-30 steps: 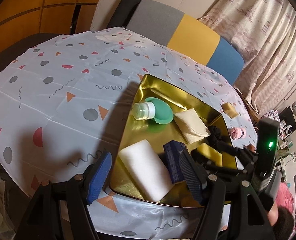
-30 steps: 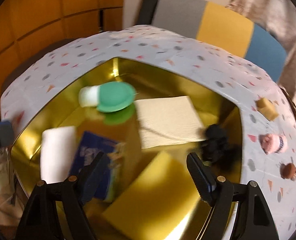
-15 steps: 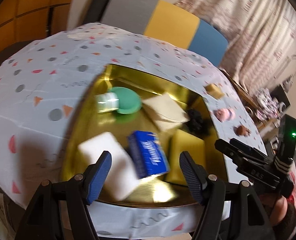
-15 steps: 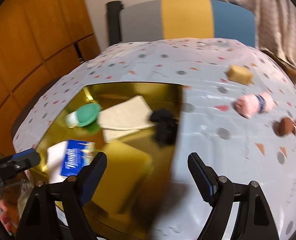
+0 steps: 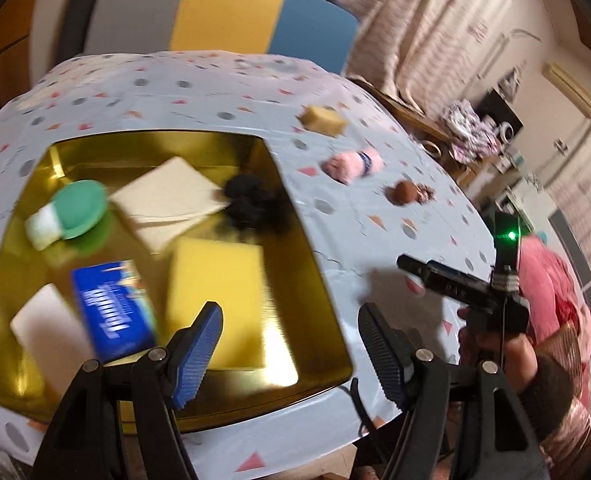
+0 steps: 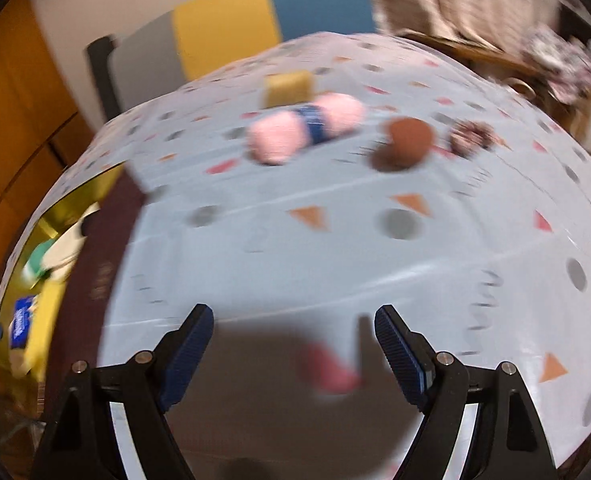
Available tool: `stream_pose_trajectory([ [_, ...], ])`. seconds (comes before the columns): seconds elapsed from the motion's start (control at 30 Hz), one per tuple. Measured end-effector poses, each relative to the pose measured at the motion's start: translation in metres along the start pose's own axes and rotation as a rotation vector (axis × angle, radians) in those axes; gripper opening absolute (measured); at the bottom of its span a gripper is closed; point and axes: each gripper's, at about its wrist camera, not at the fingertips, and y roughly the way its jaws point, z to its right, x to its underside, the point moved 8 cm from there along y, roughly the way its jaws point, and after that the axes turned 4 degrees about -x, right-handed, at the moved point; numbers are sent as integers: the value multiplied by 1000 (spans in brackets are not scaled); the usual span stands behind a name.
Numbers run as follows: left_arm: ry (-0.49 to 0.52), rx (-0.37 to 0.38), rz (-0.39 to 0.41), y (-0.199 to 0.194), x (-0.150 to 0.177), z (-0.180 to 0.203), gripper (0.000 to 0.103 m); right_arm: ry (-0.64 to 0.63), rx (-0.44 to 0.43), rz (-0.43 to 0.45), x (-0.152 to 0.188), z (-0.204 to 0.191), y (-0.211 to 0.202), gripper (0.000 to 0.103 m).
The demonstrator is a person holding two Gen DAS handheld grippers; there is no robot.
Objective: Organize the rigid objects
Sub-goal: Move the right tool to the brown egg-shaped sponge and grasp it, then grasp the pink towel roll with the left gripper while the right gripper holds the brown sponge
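Blue box [image 5: 113, 312] lettering blurred; gold tray [image 6: 57, 216] cut by left edge.

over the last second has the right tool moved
Yes. The right tool swung right, off the gold tray and over the tablecloth toward the pink yarn.

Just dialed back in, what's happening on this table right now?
A person is sorting things into a gold tray with two handheld grippers. Neither holds anything: the left gripper hangs open over the tray's near right corner, and the right gripper is open over bare tablecloth. The tray holds a yellow sponge, blue box, white block, green-capped bottle and more. A pink yarn ball, brown ball and small tan sponge lie outside it.
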Motion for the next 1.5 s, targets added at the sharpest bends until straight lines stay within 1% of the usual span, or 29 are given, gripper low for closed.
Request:
stream_pose_trajectory([
  [0.1,28,4,-19,11,-4,16,71,51,33,21,-10,38,-2,84],
  [0.2,38,5,-35,20,-9,26,71,72,54,53,-32,62,-2,84],
  [0.33,26,4,-50,31,-18,35,71,51,28,123,-75,70,6,85],
  [0.4,26,-6,-48,33,-24,37,71,32,16,160,-97,73,15,90],
  [0.47,29,-24,-44,34,-29,39,71,16,25,181,-116,76,26,91],
  [0.53,32,-35,-42,36,-36,40,71,22,39,163,-128,80,43,91],
  [0.6,37,-47,-41,38,-41,41,71,58,37,145,-135,88,57,91],
  [0.67,44,-55,-44,42,-46,44,71,94,18,138,-139,97,68,89],
  [0.73,53,-56,-47,47,-52,48,71,92,25,130,-143,102,78,83],
  [0.8,64,-57,-49,51,-56,54,71,83,19,110,-142,103,86,68],
  [0.83,71,-54,-50,54,-59,58,71,84,0,99,-142,102,89,65],
  [0.9,86,-52,-52,60,-63,65,71,80,-16,110,-142,101,88,60],
  [1.0,111,-40,-57,68,-71,79,71,75,-23,114,-139,100,85,54],
  [1.1,139,-44,-52,77,-83,91,71,66,-28,106,-132,98,78,52],
  [1.2,173,-67,-54,89,-96,99,71,60,-32,94,-120,97,65,52],
  [1.33,200,-81,-90,116,-115,109,71,86,-28,97,-104,102,50,52],
  [1.4,210,-99,-111,132,-125,114,72,67,-5,98,-96,103,51,52],
  [1.5,234,-120,-142,160,-139,123,73,71,-7,111,-92,104,50,52],
])
